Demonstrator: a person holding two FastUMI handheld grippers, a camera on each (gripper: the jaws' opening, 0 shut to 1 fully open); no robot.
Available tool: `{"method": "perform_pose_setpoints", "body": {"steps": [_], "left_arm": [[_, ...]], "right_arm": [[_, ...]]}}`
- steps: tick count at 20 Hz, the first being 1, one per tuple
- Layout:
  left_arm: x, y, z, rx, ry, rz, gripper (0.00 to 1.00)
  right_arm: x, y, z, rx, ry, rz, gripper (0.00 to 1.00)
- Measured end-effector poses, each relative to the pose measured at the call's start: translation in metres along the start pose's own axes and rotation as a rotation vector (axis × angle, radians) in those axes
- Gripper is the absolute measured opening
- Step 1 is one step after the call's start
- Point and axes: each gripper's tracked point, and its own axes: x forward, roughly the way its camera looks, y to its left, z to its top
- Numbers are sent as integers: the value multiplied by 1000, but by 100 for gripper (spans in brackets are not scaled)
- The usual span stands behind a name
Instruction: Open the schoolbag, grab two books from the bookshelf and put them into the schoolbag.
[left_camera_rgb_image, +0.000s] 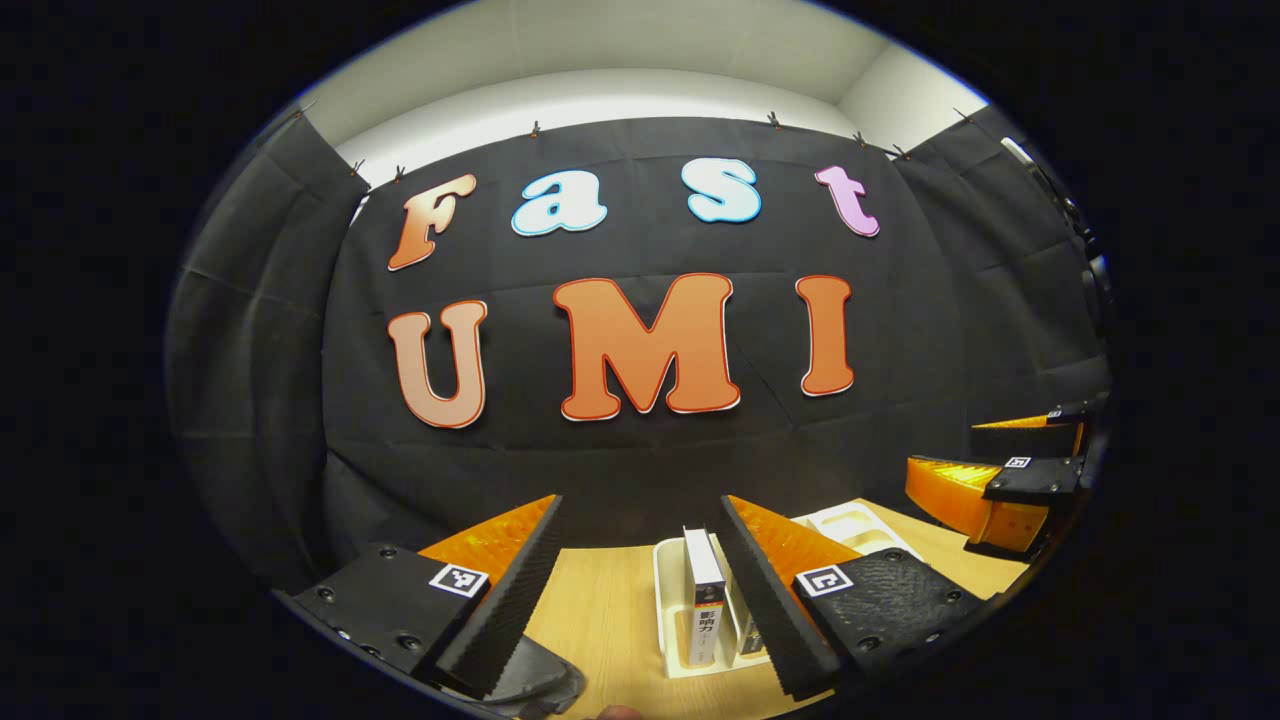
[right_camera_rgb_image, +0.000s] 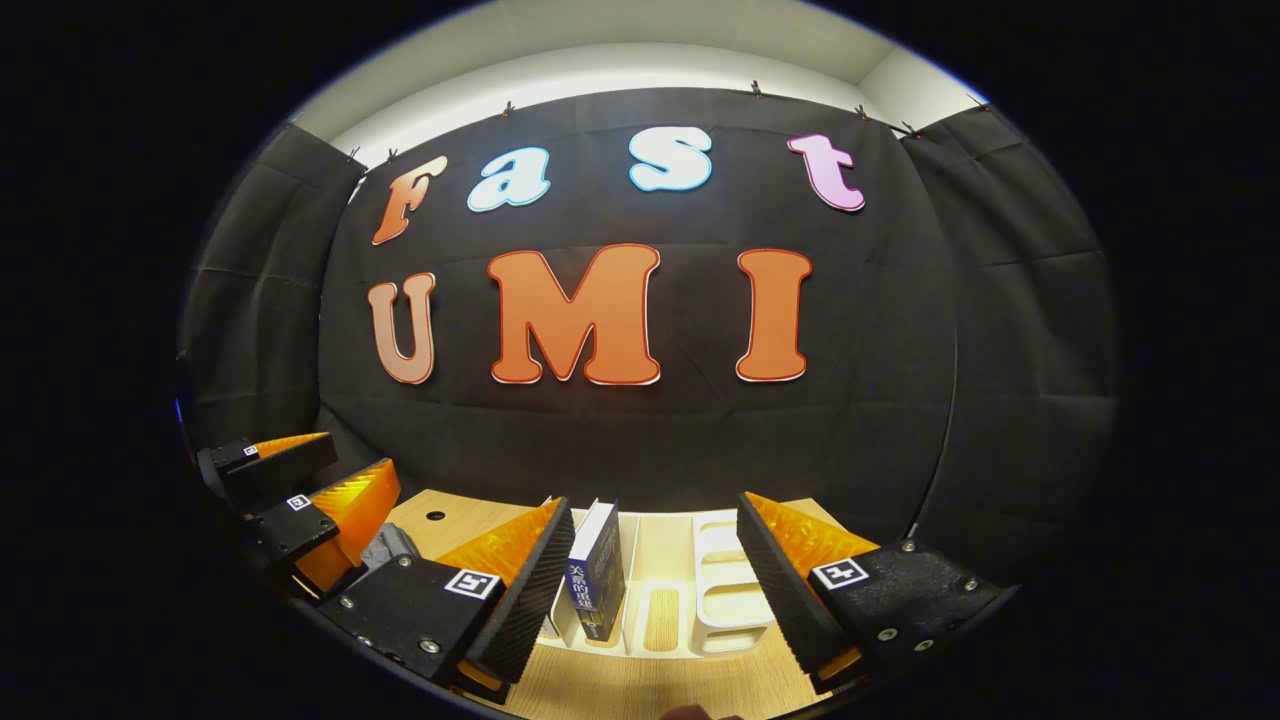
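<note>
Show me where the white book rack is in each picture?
Left gripper view: the white book rack stands at the bottom middle on the wooden table, between the left gripper's open fingers, holding a white book.
Right gripper view: the rack sits at the bottom middle, holding a blue book.
Shared landmark: the wooden table.

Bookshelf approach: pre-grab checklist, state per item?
1. Left gripper open: ok.
2. Right gripper open: ok.
3. White book upright in rack, between left fingers' line of sight: ok.
4. Blue book leans in its slot, beside the right gripper's left finger, not centred: not ok.
5. Schoolbag opened: cannot tell.
6. Grippers apart from each other: ok.
</note>
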Motion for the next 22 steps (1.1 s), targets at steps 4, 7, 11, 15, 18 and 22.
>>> {"method": "perform_pose_setpoints", "body": {"steps": [4, 7, 11, 15, 18, 22], "left_arm": [[0, 9, -16, 90, 22, 20, 98], [-3, 18, -43, 181, 58, 29, 98], [-9, 36, -87, 336, 123, 40, 97], [-20, 52, -131, 517, 180, 30, 97], [-25, 61, -166, 638, 224, 1, 97], [-30, 82, -218, 736, 320, -22, 96]], "right_arm": [[1, -5, -3, 1, 7, -10, 97], [2, -9, -6, -3, 11, -21, 97], [4, -10, -15, 2, 34, -19, 97], [5, -12, -19, -4, 40, -35, 97], [5, -10, -22, -8, 49, -47, 97], [6, -6, -26, -25, 60, -67, 97]]}}
